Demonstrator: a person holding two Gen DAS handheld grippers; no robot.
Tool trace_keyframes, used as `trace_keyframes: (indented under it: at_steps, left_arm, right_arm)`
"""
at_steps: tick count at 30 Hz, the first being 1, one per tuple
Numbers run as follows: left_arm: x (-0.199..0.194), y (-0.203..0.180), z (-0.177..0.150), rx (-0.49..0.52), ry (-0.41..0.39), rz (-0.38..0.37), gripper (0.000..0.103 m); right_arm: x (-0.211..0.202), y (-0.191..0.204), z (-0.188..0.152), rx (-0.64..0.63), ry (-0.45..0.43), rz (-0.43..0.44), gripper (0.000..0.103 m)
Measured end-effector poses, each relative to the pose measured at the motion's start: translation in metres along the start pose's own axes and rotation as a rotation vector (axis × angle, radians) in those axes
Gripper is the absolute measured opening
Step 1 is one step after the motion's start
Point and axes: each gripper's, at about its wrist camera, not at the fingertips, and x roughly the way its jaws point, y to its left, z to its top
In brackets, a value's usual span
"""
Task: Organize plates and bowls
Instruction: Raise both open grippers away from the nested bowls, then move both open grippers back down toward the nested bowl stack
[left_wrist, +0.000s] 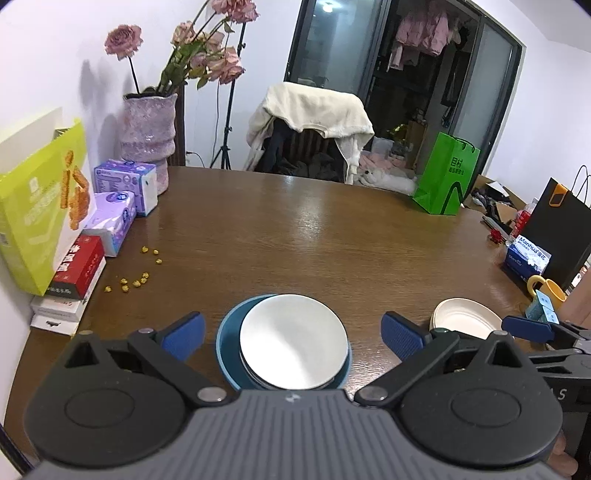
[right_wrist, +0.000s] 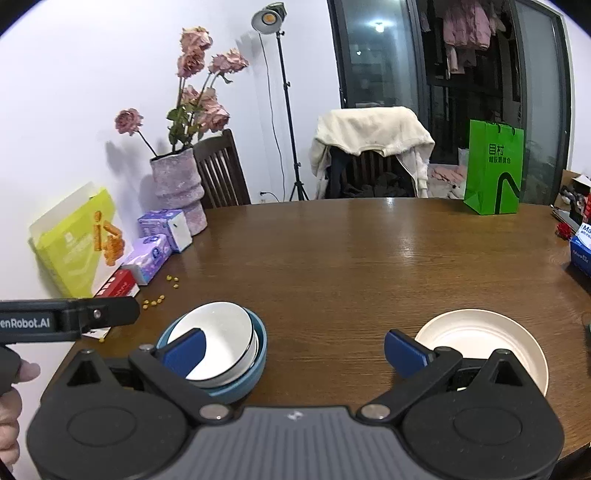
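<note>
Black hand-held gripper (left_wrist: 293, 334) with ribbed blue pads (left_wrist: 184, 334), grey ridged housing, silver pivot screws.

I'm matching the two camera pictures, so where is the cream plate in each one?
Left wrist view: cream plate at lower right, beyond the right finger.
Right wrist view: cream plate at lower right, partly behind the right finger.
Shared landmark: green paper bag at the table's far side.

The brown wooden table (right_wrist: 332, 258) bears nested bowls (right_wrist: 221, 347); cream plates (right_wrist: 484, 339); a green bag (right_wrist: 493, 173); a vase (right_wrist: 177, 192).
</note>
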Motion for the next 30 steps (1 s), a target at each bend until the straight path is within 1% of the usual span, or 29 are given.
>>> trace_keyframes:
  at_steps: [8, 12, 18, 22, 25, 27, 30]
  left_arm:
    - [0.031, 0.023, 0.016, -0.008, 0.067, -0.036, 0.103]
    - [0.048, 0.029, 0.024, 0.013, 0.1, -0.034, 0.103]
    - [0.07, 0.041, 0.031, 0.028, 0.14, -0.072, 0.103]
    - [0.082, 0.049, 0.033, 0.054, 0.169, -0.111, 0.103]
    - [0.09, 0.053, 0.032, 0.08, 0.179, -0.14, 0.103]
    - [0.095, 0.054, 0.033, 0.072, 0.19, -0.146, 0.103]
    - [0.099, 0.053, 0.032, 0.065, 0.187, -0.145, 0.103]
  right_arm:
    - [0.032, 0.012, 0.011, 0.024, 0.039, -0.042, 0.103]
    - [0.048, 0.015, 0.015, 0.035, 0.061, -0.058, 0.103]
    - [0.071, 0.02, 0.021, 0.057, 0.095, -0.08, 0.103]
    - [0.083, 0.02, 0.023, 0.09, 0.114, -0.108, 0.103]
    - [0.09, 0.022, 0.023, 0.122, 0.135, -0.123, 0.102]
    - [0.094, 0.025, 0.021, 0.133, 0.144, -0.129, 0.102]
    - [0.097, 0.025, 0.018, 0.141, 0.164, -0.135, 0.102]
